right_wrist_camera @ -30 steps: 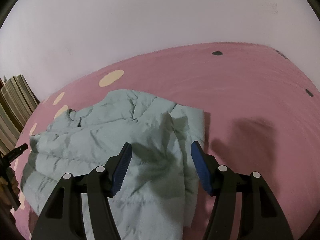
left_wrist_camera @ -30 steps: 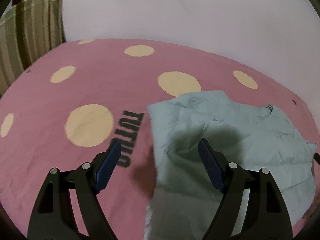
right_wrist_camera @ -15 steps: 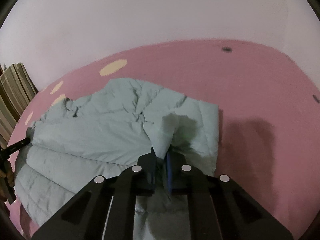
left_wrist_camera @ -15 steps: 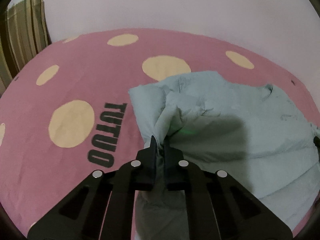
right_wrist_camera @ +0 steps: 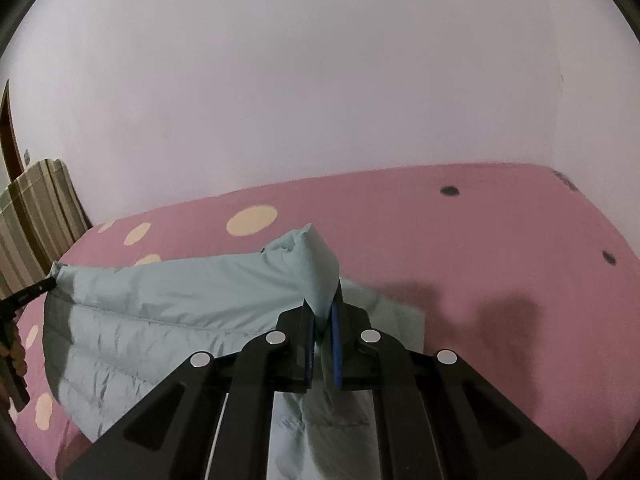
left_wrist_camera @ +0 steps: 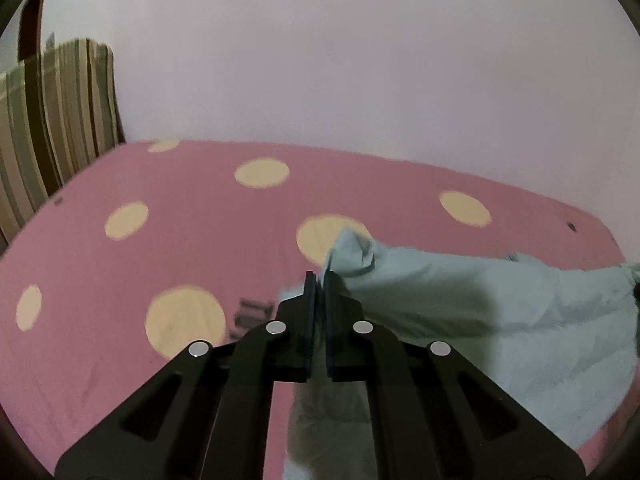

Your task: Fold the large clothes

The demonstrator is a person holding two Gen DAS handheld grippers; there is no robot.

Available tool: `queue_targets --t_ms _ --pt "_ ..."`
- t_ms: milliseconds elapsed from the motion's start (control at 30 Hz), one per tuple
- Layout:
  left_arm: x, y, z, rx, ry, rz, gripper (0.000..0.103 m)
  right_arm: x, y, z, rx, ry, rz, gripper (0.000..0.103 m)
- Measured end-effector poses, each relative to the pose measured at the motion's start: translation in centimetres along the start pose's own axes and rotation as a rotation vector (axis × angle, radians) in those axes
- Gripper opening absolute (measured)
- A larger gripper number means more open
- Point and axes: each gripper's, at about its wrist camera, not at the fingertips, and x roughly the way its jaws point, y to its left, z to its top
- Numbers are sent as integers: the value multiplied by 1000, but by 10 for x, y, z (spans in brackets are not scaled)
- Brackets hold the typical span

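A pale green padded jacket (left_wrist_camera: pixel 500 320) (right_wrist_camera: pixel 168 304) lies on a pink bed sheet (left_wrist_camera: pixel 160 248) (right_wrist_camera: pixel 480 248) with cream dots. My left gripper (left_wrist_camera: pixel 318 280) is shut on one corner of the jacket and holds it up off the bed; the cloth bunches just past the blue pads. My right gripper (right_wrist_camera: pixel 322 308) is shut on the opposite corner, which stands up in a peak above the fingertips. Between the two grips the jacket's edge hangs taut and lifted, and the rest drapes down onto the sheet. At the left edge of the right wrist view, the left gripper's tip (right_wrist_camera: pixel 30 292) shows pinching the cloth.
A plain white wall (left_wrist_camera: pixel 340 60) (right_wrist_camera: pixel 320 80) rises behind the bed. Striped bedding or a cushion (left_wrist_camera: pixel 52 120) (right_wrist_camera: pixel 36 208) stands at the bed's left end. Black lettering (left_wrist_camera: pixel 250 316) on the sheet shows beside the left gripper. A person's hand (right_wrist_camera: pixel 14 344) is at the far left.
Both grippers went from open over the jacket to shut on its corners, then rose, lifting the near edge off the bed. More wall now shows in both views.
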Motion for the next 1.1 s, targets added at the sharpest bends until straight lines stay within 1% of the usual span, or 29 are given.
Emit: queue_targets --t_ms 100,167,233,300,400,500,567,600,667,700,733,767,800,867,933,967,1100 --pt "26 -1 17 -5 3 56 1 29 0 14 7 20 -14 6" --pt "51 0 22 -12 33 83 1 53 -1 17 13 49 -29 6" --pt "80 0 17 -13 87 100 1 79 -3 13 17 88 -44 6" --pt "97 1 9 -21 131 78 1 99 -3 7 -2 120 -70 6" --pt "109 7 -1 -55 166 35 1 120 -5 -6 -22 153 -94 6" --pt "113 9 -7 -44 168 35 1 132 -8 -16 -23 169 -108 6" --pt "111 8 -10 -42 171 27 6 140 -10 -18 -13 191 -108 7" --pt "110 8 -11 -45 170 25 11 143 -10 -19 -8 203 -109 9" --pt "104 7 -9 -56 159 22 19 143 -11 -19 2 204 -113 17" --pt "98 6 -7 -61 148 17 22 140 -12 -17 12 203 -115 30" --pt "93 5 -6 -66 138 14 25 136 -14 -16 23 197 -113 47" --pt "88 5 -5 -71 130 11 32 131 -14 -13 34 188 -114 54" --pt "82 3 -4 -73 117 1 33 123 -15 -10 49 167 -113 60" --pt "73 -8 -4 -55 108 -16 34 106 -11 -3 54 129 -121 60" --pt "68 -21 -7 -34 109 -35 45 94 1 3 37 111 -101 60" --pt "68 -27 -9 -26 113 -45 50 93 8 4 26 115 -91 60" --pt "81 -51 -23 -10 151 -53 50 108 41 -1 -32 180 -51 60"
